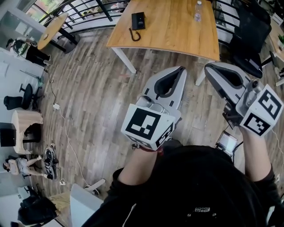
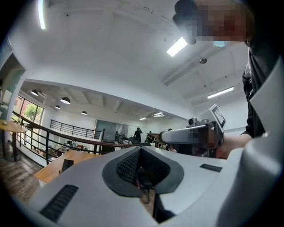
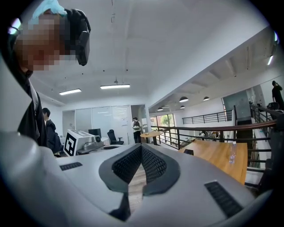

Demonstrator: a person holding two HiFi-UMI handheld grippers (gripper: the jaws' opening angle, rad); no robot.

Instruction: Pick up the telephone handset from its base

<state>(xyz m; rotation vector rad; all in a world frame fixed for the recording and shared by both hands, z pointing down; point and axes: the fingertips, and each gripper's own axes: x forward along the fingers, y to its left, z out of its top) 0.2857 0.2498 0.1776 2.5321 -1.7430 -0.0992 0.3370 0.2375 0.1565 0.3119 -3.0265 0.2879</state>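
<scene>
We see the telephone (image 1: 138,21) lying on the wooden table (image 1: 177,31) near its far left edge, a dark flat unit with its cord (image 1: 134,35) curling toward the table's near edge; at this size we cannot tell the handset apart from its base. A clear bottle (image 1: 198,11) stands well apart from it, further right on the same top. Both of our grippers hang over the plank floor (image 1: 97,88), short of the table and well away from the telephone. The left gripper (image 1: 181,68) points toward the table's near edge with its jaws closed tip to tip and nothing between them. The right gripper (image 1: 207,66) sits just beside it, its jaws likewise pressed together at the tips and empty. In the left gripper view the telephone (image 2: 66,165) shows small on the table, left of and beyond the closed tips (image 2: 140,148); in the right gripper view it (image 3: 188,152) lies to the right of them (image 3: 141,146).
</scene>
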